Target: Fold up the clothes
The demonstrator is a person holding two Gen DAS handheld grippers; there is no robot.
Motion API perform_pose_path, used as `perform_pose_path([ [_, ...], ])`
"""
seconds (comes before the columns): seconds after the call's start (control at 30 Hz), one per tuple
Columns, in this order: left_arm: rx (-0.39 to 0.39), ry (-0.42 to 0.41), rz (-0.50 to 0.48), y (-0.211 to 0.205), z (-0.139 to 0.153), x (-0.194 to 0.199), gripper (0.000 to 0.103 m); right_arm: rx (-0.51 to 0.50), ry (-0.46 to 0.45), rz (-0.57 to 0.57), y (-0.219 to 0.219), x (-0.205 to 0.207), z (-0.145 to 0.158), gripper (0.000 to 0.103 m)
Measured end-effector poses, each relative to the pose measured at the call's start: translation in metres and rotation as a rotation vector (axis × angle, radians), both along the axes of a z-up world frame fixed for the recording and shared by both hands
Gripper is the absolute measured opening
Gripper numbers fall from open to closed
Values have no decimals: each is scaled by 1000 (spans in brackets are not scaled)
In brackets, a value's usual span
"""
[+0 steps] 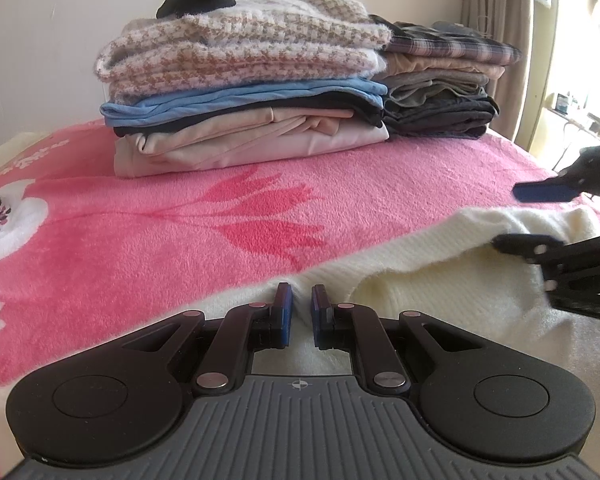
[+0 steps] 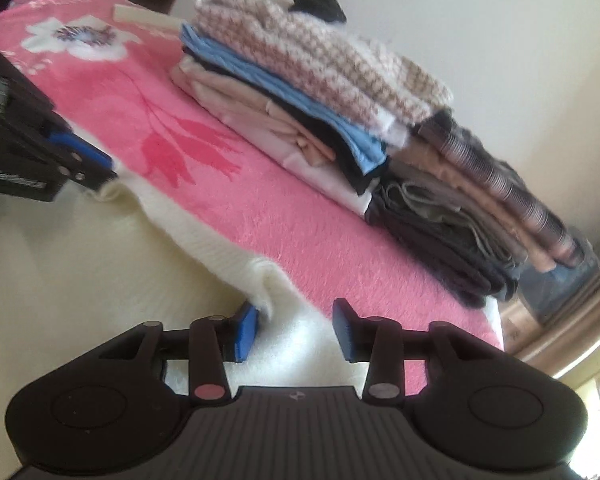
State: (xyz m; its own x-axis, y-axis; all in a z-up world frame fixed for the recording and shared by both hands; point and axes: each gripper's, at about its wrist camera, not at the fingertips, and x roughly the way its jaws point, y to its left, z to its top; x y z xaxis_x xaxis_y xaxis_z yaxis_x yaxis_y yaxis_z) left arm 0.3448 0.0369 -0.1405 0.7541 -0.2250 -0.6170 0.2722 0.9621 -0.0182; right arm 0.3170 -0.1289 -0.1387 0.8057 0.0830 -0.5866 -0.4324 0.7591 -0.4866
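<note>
A cream knit sweater [image 1: 440, 292] lies spread over the near part of the pink floral blanket [image 1: 180, 220]. My left gripper [image 1: 302, 304] is shut on the sweater's far edge, with a small ridge of knit pinched between its blue pads. My right gripper [image 2: 296, 328] is open. A raised fold of the sweater [image 2: 80, 260] stands against its left pad [image 2: 246, 332], while the right pad is clear of the cloth. In the left wrist view the right gripper [image 1: 508, 218] comes in from the right, its fingers above and below a sweater fold. The left gripper [image 2: 108, 168] shows at the left of the right wrist view.
Two stacks of folded clothes stand at the back of the bed against the wall. The taller stack [image 1: 240, 92] has a houndstooth knit on top. The lower stack [image 1: 440, 92] is topped by plaid. A curtain [image 1: 496, 8] and a window are at the right.
</note>
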Motion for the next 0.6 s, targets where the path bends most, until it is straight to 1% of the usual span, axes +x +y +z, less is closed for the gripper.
perform_pose_path([
  [0.13,2,-3,0,0,0,-1,10,7,-17,58,-11,-15,12,45],
  [0.23,6,-5,1,-1,0,-1,10,74,-13,81,-21,-27,25,44],
  [0.27,7,-6,1,-1,0,-1,10,112,-2,73,-24,-27,30,42],
  [0.37,12,-8,2,-1,0,-1,10,231,41,37,-27,-21,42,34],
  [0.4,13,-9,2,-1,0,-1,10,252,46,32,-23,-16,44,30],
  [0.47,13,-12,1,-1,0,-2,10,292,56,24,-17,-7,49,26],
  [0.5,13,-13,1,-1,0,-2,10,298,64,24,-12,-2,48,23],
  [0.53,14,-14,1,-1,0,-2,10,306,78,20,-7,3,47,22],
  [0.57,16,-16,1,-2,0,-3,10,316,101,16,-4,9,44,19],
  [0.6,18,-18,1,-2,-1,-3,10,300,133,13,-2,13,35,18],
])
